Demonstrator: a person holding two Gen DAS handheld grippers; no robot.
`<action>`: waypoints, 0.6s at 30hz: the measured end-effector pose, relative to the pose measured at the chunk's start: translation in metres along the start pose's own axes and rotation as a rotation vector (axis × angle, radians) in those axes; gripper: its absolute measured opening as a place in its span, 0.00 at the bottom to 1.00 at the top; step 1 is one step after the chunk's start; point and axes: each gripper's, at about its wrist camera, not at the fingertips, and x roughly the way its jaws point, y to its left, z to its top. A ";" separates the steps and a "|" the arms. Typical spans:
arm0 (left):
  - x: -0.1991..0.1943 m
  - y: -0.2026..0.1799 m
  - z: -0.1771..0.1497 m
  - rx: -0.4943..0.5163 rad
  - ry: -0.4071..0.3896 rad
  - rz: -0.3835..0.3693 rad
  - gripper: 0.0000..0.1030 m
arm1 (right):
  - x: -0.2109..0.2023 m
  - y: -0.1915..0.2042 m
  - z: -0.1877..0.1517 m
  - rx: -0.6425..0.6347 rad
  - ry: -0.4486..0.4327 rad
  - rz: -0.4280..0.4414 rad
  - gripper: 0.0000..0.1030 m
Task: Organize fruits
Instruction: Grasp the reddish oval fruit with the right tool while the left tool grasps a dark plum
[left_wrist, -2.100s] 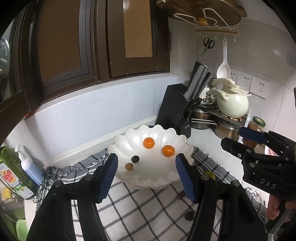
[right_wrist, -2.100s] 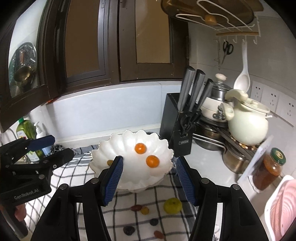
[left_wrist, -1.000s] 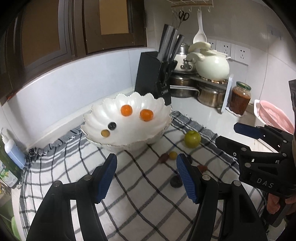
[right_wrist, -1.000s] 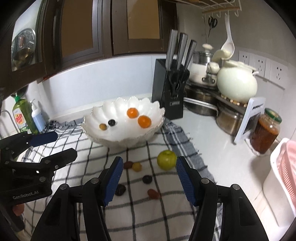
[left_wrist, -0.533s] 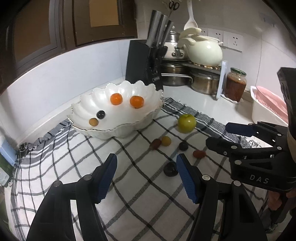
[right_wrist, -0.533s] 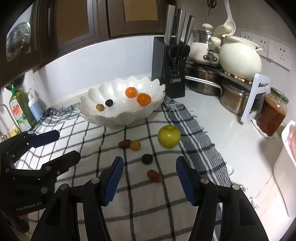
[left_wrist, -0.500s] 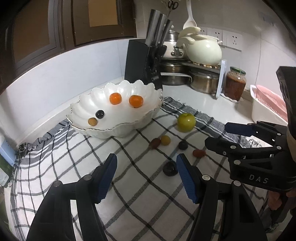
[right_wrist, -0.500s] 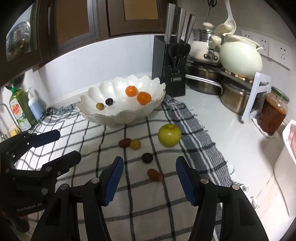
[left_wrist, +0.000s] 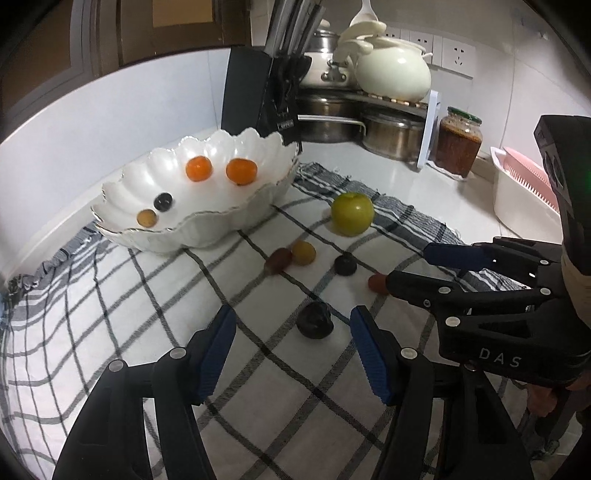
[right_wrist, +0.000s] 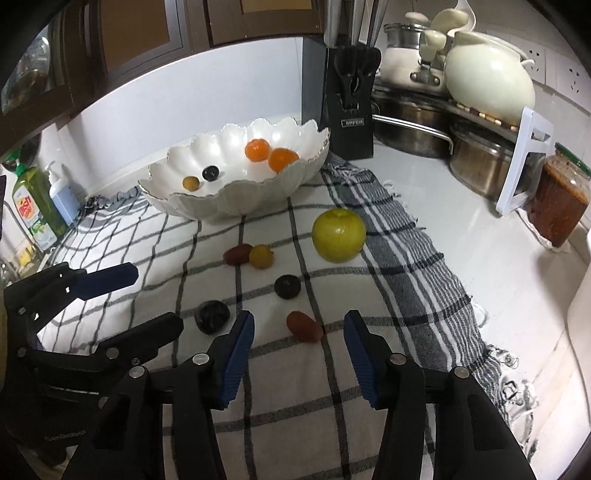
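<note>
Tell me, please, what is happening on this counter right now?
A person is sorting fruit with a two-finger tool in each hand. The bowl holds two oranges and two small fruits, while an apple and five small fruits lie on the cloth. The left tool hangs over a dark fruit, and the right tool, its jaws closing, is over a red fruit. Neither touches any fruit yet.

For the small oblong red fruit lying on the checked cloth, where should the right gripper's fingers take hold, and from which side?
Grip the small oblong red fruit across its narrow middle, coming from above: it lies flat with its long axis slanted. The right gripper, closing with nothing between its fingers, already hovers just short of it.
</note>
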 end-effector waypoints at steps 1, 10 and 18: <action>0.002 0.000 0.000 0.000 0.004 -0.006 0.61 | 0.002 -0.001 0.000 0.001 0.006 0.004 0.48; 0.021 -0.004 -0.001 0.010 0.034 -0.022 0.58 | 0.020 -0.006 -0.003 -0.003 0.041 0.017 0.42; 0.034 -0.006 -0.002 0.013 0.064 -0.051 0.51 | 0.033 -0.008 -0.003 -0.006 0.072 0.025 0.35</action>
